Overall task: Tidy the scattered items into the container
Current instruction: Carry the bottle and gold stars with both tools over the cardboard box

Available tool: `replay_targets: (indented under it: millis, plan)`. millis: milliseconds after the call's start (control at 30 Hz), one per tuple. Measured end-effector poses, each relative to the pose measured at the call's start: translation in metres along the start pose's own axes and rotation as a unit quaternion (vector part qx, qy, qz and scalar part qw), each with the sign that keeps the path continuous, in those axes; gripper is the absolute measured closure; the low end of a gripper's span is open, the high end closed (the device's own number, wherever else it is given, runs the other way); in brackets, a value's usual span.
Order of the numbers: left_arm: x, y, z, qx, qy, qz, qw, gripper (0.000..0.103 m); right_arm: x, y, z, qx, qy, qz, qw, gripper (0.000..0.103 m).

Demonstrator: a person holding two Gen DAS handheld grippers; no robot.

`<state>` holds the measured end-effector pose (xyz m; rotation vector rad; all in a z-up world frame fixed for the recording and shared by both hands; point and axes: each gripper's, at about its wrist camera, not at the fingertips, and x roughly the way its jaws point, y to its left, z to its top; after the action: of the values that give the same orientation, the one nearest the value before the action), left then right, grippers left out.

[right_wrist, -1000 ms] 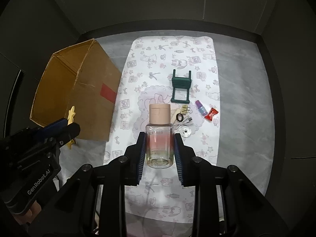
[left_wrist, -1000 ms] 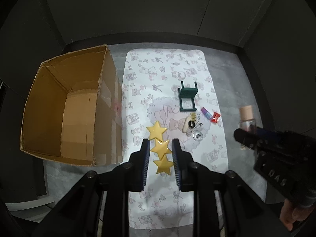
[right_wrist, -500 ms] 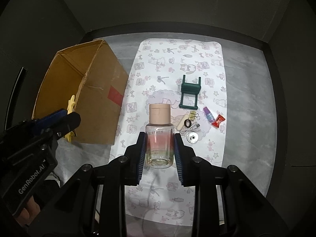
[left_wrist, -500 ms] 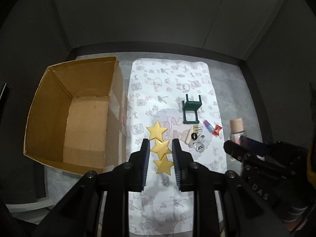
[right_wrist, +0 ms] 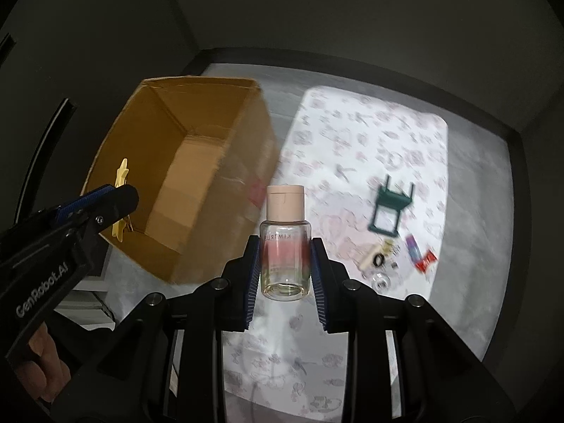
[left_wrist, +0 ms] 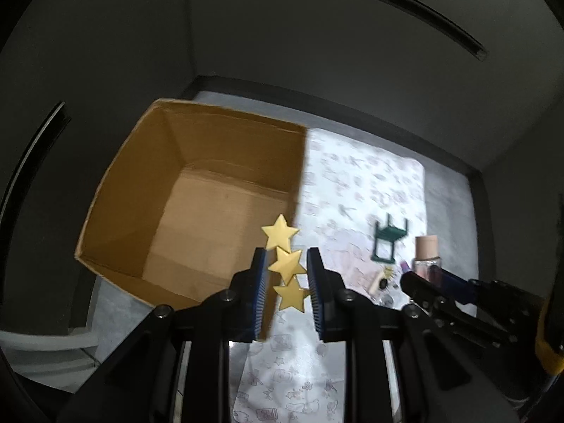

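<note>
Gripping star strip (left_wrist: 286, 267), left gripper (left_wrist: 286, 275) hovers at box (left_wrist: 141, 190) rim.

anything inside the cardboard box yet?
Nothing visible: the cardboard box shows bare floor. Its near-right corner is hidden by the star piece and the left tool.

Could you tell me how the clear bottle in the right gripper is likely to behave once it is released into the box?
The bottle looks nearly empty, so probably light. Its round body may roll if it lands sideways in the cardboard box. Its smooth clear wall could be slippery, possibly fragile if glass.
</note>
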<state>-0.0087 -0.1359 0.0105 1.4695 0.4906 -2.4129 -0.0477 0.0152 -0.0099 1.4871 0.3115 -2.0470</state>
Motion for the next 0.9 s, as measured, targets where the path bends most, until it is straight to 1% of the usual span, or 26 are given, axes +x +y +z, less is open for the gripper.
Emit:
replay_targets:
  millis: [133,200,333,500,667,800,900]
  plan:
    - [0.004,0.033,0.007,-0.043,-0.009,0.022,0.9988,0.081,0.006,0.026,0.023,-0.021,-0.007,0.009,1.0,0.075]
    - [0.009,0.051,0.009,-0.067,-0.005,0.032,0.9972,0.081,0.009,0.042,0.035,-0.031,-0.01,0.015,0.999,0.075]
    - [0.015,0.085,0.01,-0.112,-0.001,0.055,0.9923,0.081,0.021,0.072,0.054,-0.05,-0.005,0.032,0.998,0.075]
    - [0.026,0.117,0.008,-0.154,0.005,0.072,0.9854,0.081,0.044,0.112,0.067,-0.071,0.008,0.051,0.996,0.075]
    - [0.037,0.133,0.002,-0.174,0.014,0.084,0.9811,0.081,0.071,0.14,0.071,-0.086,0.03,0.055,0.994,0.075]
    - [0.048,0.141,-0.001,-0.187,0.025,0.083,0.9785,0.081,0.093,0.142,0.073,-0.074,0.051,0.059,0.994,0.075]
    - [0.053,0.143,-0.004,-0.195,0.032,0.077,0.9773,0.081,0.1,0.144,0.072,-0.085,0.053,0.051,0.994,0.075]
